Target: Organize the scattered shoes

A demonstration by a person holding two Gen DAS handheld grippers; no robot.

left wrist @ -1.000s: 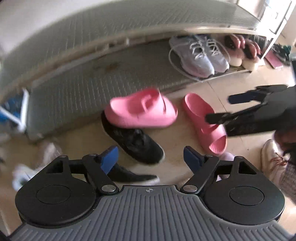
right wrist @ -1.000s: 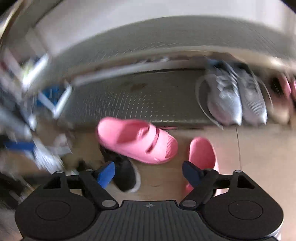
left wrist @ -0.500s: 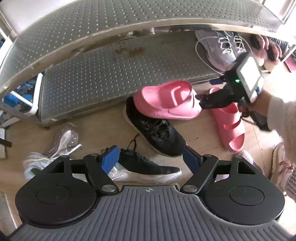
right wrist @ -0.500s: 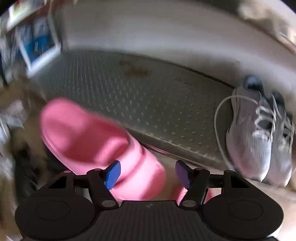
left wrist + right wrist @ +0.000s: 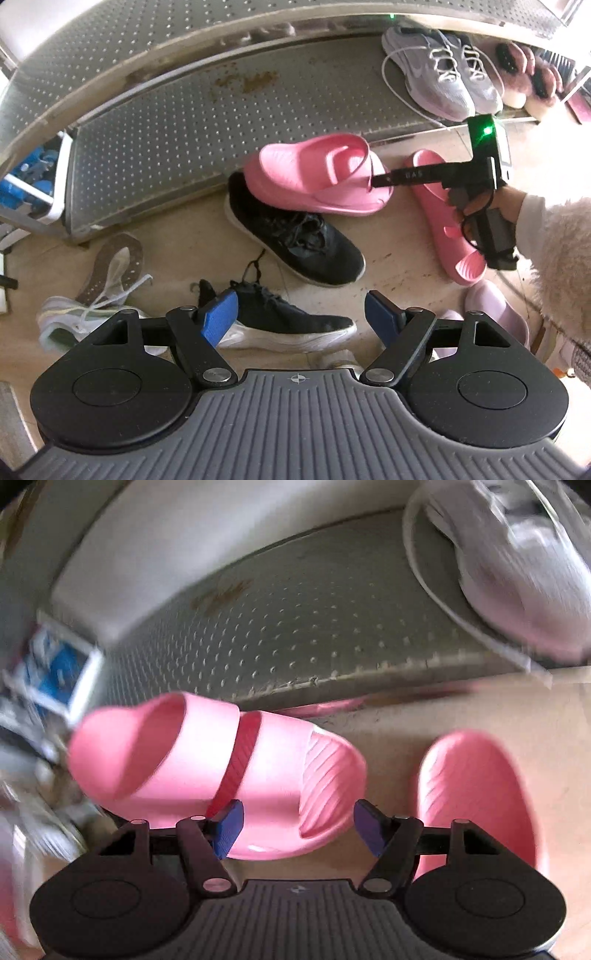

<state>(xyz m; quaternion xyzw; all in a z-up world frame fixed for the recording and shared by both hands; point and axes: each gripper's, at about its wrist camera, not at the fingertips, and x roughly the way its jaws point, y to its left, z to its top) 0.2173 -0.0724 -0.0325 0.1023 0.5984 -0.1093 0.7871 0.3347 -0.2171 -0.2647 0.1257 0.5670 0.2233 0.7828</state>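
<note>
A pink slide [image 5: 317, 177] lies tilted on a black sneaker [image 5: 295, 236] in front of the low metal shelf [image 5: 184, 122]. Its mate [image 5: 443, 218] sits flat on the floor to the right. My right gripper [image 5: 298, 827] is open, and the heel end of the tilted pink slide [image 5: 207, 768] lies between its fingers. In the left wrist view the right gripper [image 5: 375, 181] reaches that heel from the right. My left gripper [image 5: 300, 319] hangs open and holds nothing, above a second black sneaker [image 5: 280, 321] with a white sole.
A grey sneaker pair [image 5: 436, 70] and fuzzy pink slippers [image 5: 524, 74] stand on the shelf's right end. A white sneaker [image 5: 103, 288] lies on its side at the left. A lilac slipper [image 5: 495, 314] is at the right, by a person's fuzzy sleeve [image 5: 554, 251].
My right gripper has closed in on the tilted pink slide, whose heel now lies between its open fingers. The left gripper has pulled back a little and stays open.
</note>
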